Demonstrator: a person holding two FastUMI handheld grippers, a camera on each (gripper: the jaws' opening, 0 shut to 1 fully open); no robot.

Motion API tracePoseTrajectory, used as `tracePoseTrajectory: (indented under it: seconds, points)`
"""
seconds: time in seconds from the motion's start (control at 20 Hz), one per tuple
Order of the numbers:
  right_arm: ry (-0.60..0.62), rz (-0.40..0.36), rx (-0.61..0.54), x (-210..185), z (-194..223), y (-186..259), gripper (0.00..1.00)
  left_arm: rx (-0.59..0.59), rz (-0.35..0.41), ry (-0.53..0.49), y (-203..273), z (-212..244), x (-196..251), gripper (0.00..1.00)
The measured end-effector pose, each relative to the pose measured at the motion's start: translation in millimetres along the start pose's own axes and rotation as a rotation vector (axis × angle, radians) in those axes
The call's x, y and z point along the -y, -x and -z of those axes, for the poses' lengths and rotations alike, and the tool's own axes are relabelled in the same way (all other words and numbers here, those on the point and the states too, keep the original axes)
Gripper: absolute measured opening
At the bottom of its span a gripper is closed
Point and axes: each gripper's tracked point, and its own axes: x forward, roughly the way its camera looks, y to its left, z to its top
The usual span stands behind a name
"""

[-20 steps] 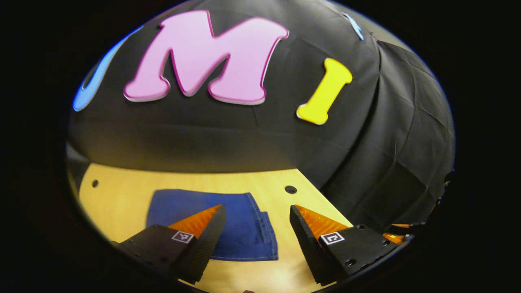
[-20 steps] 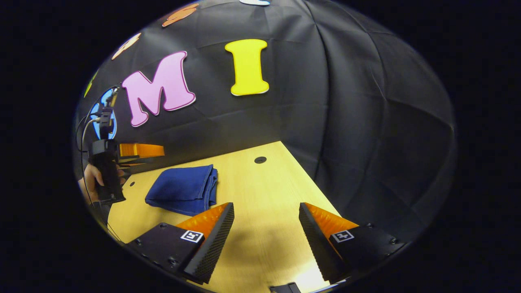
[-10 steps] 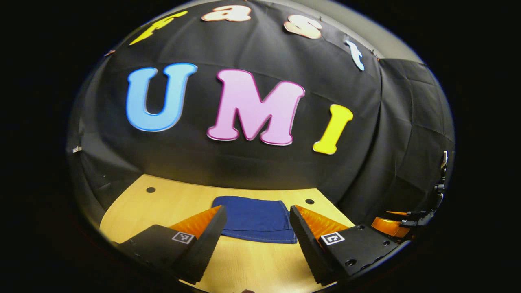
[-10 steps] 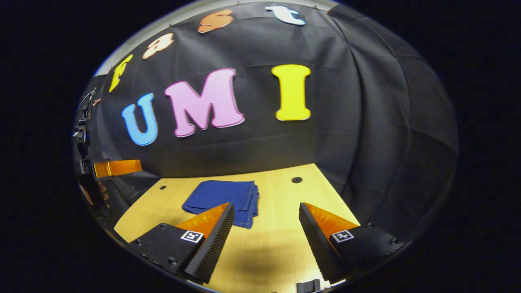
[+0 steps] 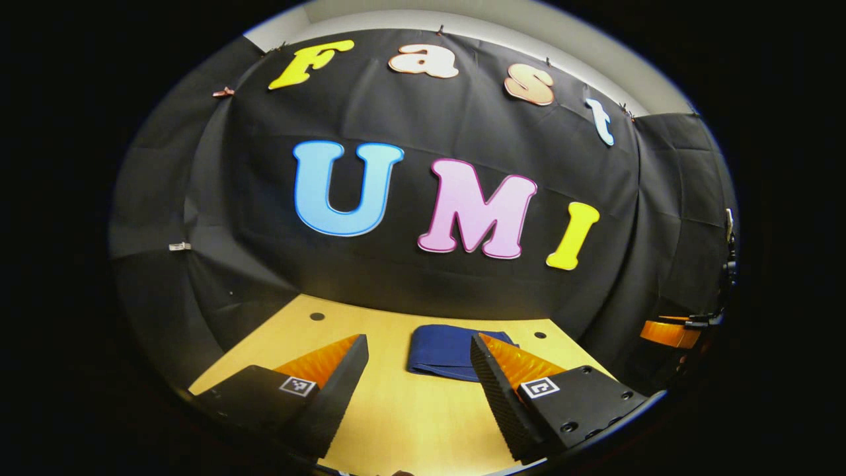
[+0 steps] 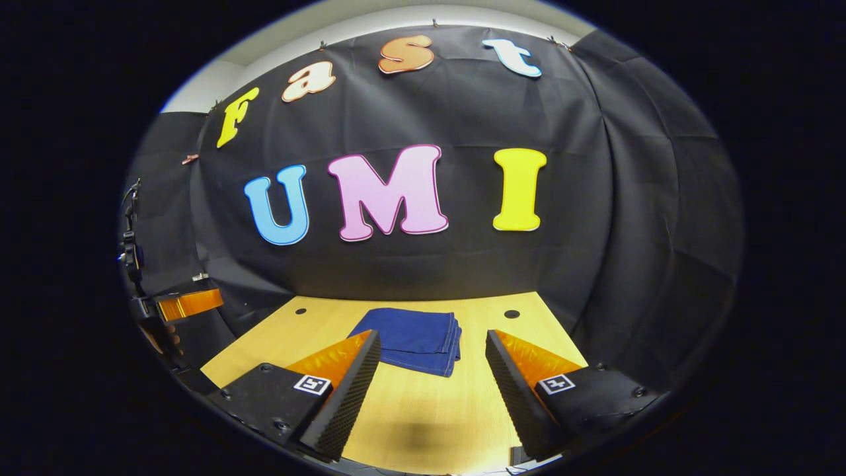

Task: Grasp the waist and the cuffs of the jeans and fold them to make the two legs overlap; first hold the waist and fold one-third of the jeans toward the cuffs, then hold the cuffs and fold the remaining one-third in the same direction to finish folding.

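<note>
So the dark blue denim jeans (image 6: 411, 338) sit as a compact folded stack, layered edges showing on one side, toward the back of the pale wooden counter (image 6: 423, 410) — folding looks done to me. The left hand-held gripper (image 5: 416, 370) and right hand-held gripper (image 6: 433, 370) both hang released, fingers spread, holding nothing, well apart from the cloth — probably backed off so the thick denim isn't disturbed.

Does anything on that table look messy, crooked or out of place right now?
Nothing stands out. The jeans lie as a compact folded stack on the wooden table, layered edges roughly lined up. The left gripper and right gripper are both off the cloth, jaws open and holding nothing.
</note>
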Motion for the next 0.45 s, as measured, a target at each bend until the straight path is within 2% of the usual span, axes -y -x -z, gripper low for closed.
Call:
tracePoseTrajectory:
  seconds: [0.25, 0.45]
  points:
    - [0.047, -0.013, 0.024, -29, -10, -3, 0.97, 0.028, -0.012, -0.03, 4, -17, -27, 0.97]
    - [0.051, -0.048, 0.05, -44, -14, -10, 0.97, 0.056, -0.066, -0.077, 6, -16, -40, 0.97]
